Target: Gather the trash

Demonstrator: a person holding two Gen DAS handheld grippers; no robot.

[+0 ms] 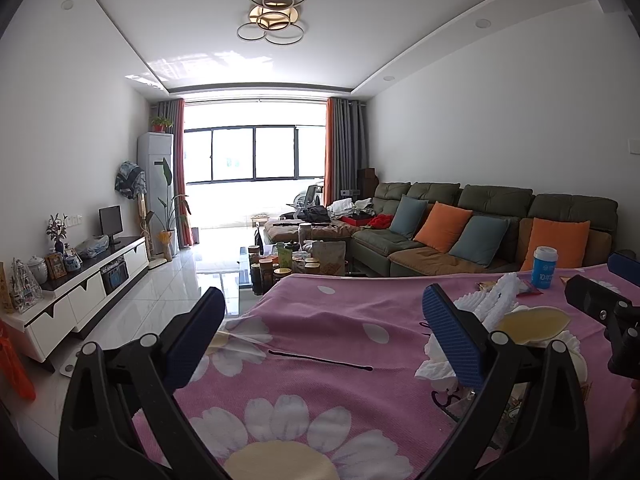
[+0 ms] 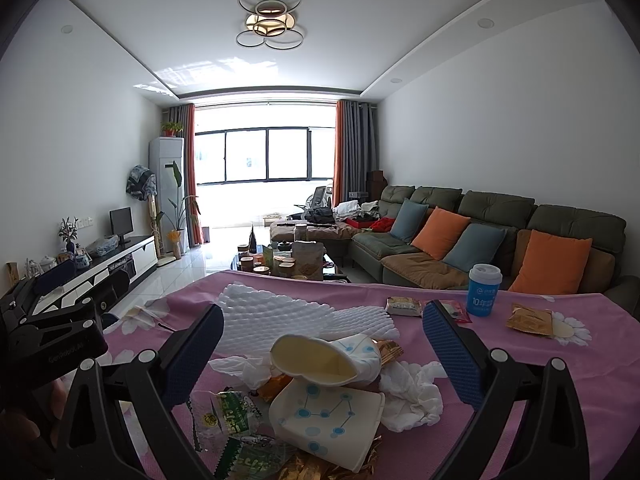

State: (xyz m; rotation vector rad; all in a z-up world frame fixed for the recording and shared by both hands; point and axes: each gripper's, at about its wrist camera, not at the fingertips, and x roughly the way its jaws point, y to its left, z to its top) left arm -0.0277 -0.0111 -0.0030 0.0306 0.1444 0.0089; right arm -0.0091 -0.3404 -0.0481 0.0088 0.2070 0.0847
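- Pink flowered tablecloth (image 2: 520, 380) covers the table in a sunny living room.
- Left gripper (image 1: 324, 332) is wide open and holds nothing, over bare cloth.
- Trash pile sits to its right: crushed paper cups (image 2: 324, 404), tissue (image 2: 412, 396), white foam net (image 2: 280, 316).
- Right gripper (image 2: 324, 344) is wide open, empty, around the cups.
- Collecting has probably just started; next, close on a cup.

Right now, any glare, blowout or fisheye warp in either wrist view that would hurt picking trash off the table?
Left wrist: window blown out, glare on the floor, edges bowed, corners vignetted; pink tablecloth evenly lit. Right wrist: same blown window, but crushed paper cups and foam net sharp, softly lit, no hard shadows. Both sets of jaws open and in focus.
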